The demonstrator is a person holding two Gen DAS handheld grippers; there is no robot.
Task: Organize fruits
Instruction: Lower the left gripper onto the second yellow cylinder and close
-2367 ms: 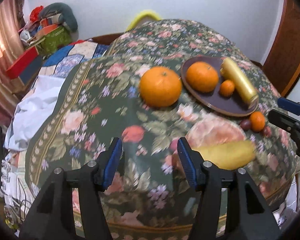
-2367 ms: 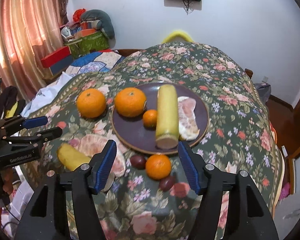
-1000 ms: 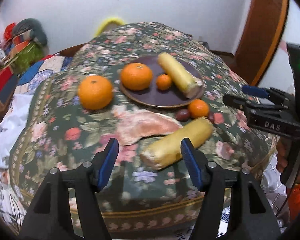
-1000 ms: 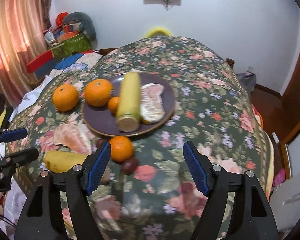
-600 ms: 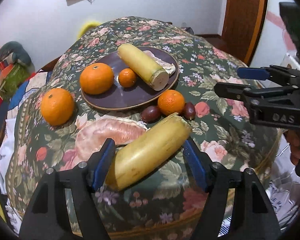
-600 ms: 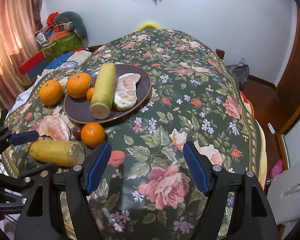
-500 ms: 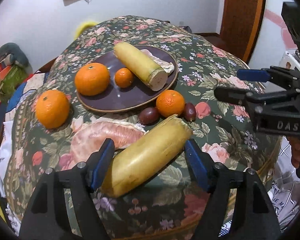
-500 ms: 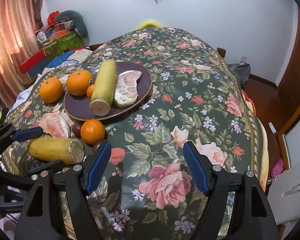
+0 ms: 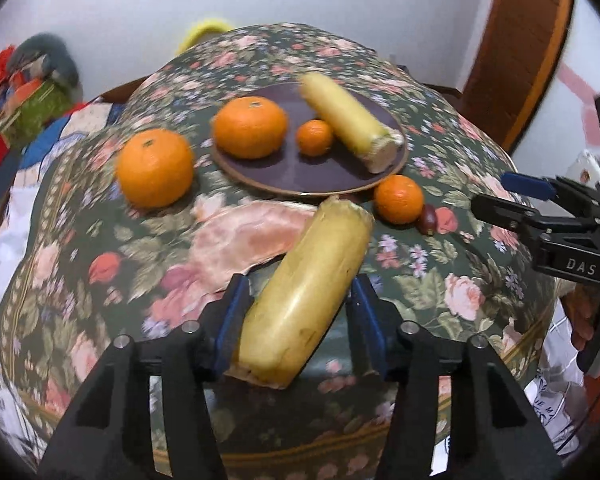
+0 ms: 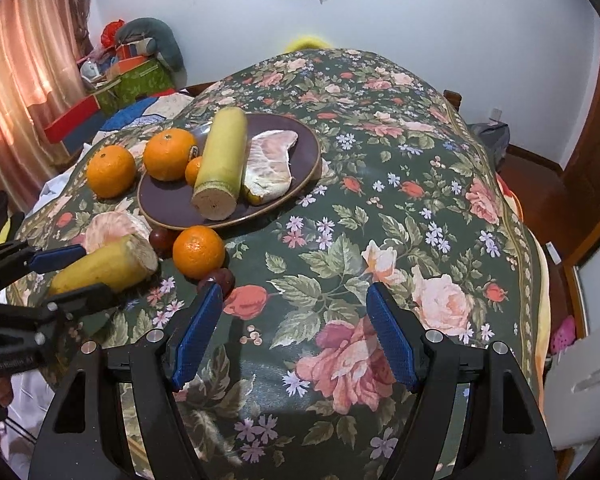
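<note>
Left fingers (image 9: pixel 236 312) pinching yellow stalk (image 9: pixel 308 296); right fingers (image 10: pixel 196 332) spread, empty. Plate (image 10: pixel 300 184) holds oranges, stalk, pomelo.

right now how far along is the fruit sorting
Partly done. The plate already holds a big orange, a small orange, a yellow stalk and a peeled pomelo piece. In hand: the left gripper has its fingers around a second stalk. Left on the cloth: two oranges, a pomelo piece and dark small fruits. The right gripper is open.
</note>
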